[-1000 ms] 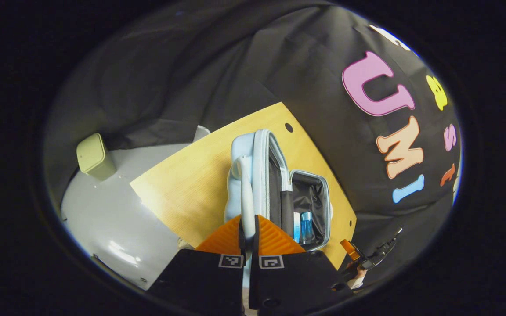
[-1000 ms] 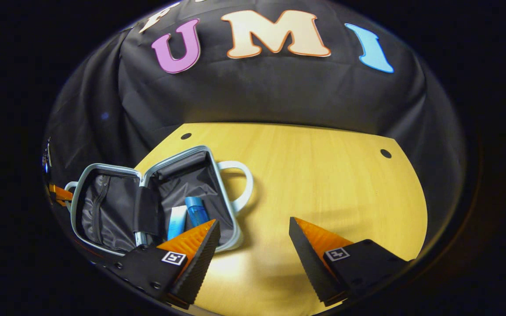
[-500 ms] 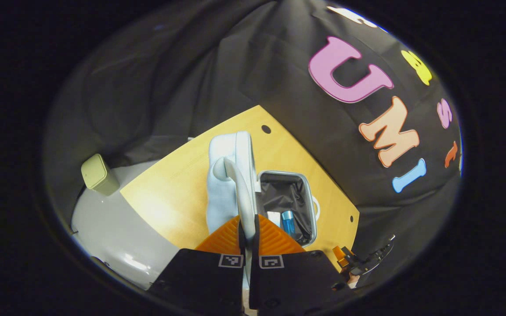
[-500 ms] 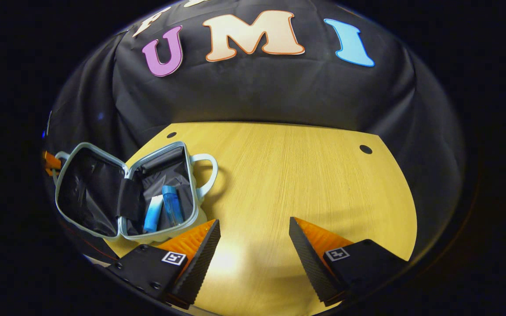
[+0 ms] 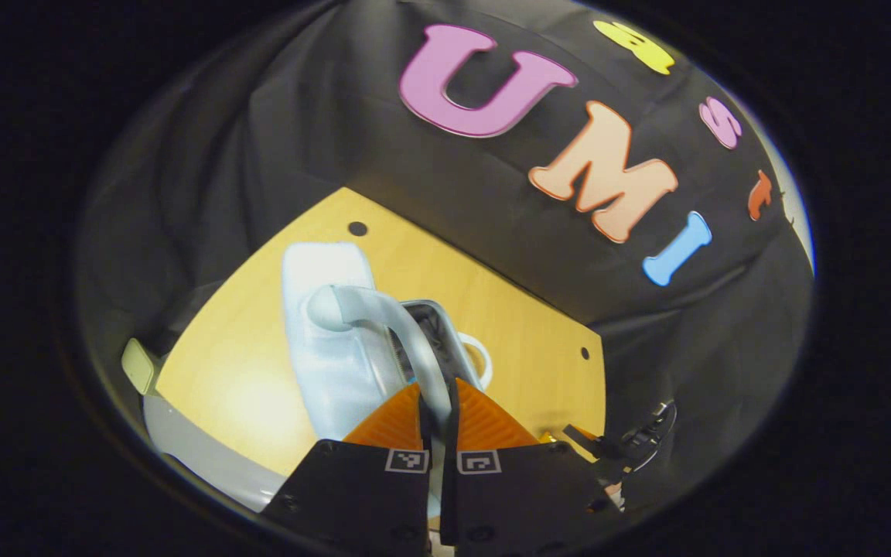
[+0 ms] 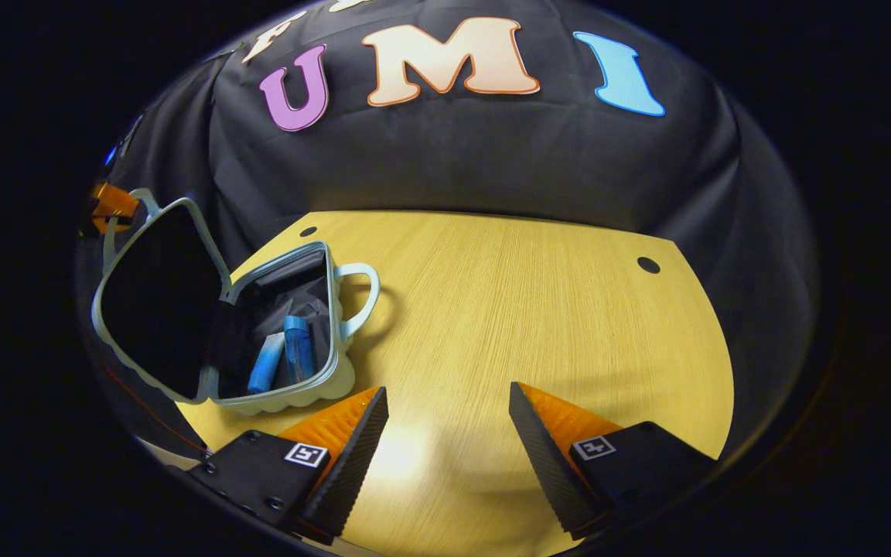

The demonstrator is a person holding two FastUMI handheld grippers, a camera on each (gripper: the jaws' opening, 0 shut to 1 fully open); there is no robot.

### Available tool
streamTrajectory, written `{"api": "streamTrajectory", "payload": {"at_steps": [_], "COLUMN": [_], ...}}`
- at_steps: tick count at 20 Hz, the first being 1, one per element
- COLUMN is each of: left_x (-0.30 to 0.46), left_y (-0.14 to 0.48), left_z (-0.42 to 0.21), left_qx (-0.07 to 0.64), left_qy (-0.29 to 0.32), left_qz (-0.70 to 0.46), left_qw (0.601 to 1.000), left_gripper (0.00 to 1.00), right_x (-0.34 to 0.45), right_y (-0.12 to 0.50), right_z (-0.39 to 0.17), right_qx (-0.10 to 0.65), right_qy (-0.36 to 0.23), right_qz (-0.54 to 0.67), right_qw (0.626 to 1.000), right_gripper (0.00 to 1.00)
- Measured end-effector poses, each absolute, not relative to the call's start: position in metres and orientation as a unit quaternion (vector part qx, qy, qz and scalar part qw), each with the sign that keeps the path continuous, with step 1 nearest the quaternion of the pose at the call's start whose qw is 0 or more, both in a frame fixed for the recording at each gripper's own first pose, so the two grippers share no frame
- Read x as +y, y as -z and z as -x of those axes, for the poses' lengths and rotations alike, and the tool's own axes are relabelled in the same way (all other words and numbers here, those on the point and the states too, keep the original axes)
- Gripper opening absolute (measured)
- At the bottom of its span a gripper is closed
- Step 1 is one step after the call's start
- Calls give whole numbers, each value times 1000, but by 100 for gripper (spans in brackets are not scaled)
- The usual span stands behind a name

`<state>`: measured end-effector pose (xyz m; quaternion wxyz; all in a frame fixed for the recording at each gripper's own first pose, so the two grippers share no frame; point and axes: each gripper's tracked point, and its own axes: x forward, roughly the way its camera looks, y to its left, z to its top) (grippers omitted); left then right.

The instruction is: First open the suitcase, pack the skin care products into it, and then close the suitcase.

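Pale blue and hard-shelled, the suitcase (image 6: 291, 387) lies on the near left part of the wooden table (image 6: 538, 309), just ahead and to the left of my right gripper (image 6: 445, 433), whose jaws stand wide apart over bare wood with nothing between them. My left gripper (image 5: 438, 418) has its jaws closed on the lid handle (image 5: 384, 325), a pale curved bar that runs up from between my fingertips to the lid (image 5: 322, 340); in the right gripper view that lid (image 6: 151, 309) stands raised and tilted, its dark lining facing the open half, with my left gripper (image 6: 109, 205) at its top corner. I count one suitcase with two handles: the one I grip and a second handle (image 6: 364, 294) on the far side of the base, lying toward the table's middle. Inside the base I count two skin care products: a tube (image 6: 264, 367) with a white upper end and a blue bottle (image 6: 298, 352), lying side by side and touching against the black lining. Two small dark holes sit in the tabletop near its far edge. Right of the suitcase the wood is open all the way to the rounded right edge; the case itself sits close to the table's near left edge, with the black cloth wall just behind the far edge. A pale green bin (image 5: 136, 365) stands on the grey floor beyond the table's left edge.
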<state>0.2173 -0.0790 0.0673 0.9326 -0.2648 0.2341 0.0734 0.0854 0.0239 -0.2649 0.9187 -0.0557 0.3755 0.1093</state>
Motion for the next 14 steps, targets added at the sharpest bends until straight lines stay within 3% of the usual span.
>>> {"api": "streamTrajectory", "payload": {"at_steps": [7, 14], "left_x": [-149, -184], "left_y": [-41, 32], "left_z": [-312, -379], "left_qx": [281, 353], "left_qy": [-15, -25], "left_qz": [255, 246], "left_qw": [925, 903], "left_gripper": [0, 0], "right_x": [13, -17], "right_y": [257, 236], "right_z": [-77, -78], "right_qx": [362, 342], "right_qy": [-92, -61], "right_qz": [49, 16], "right_qw": [927, 938], "right_gripper": [98, 98]}}
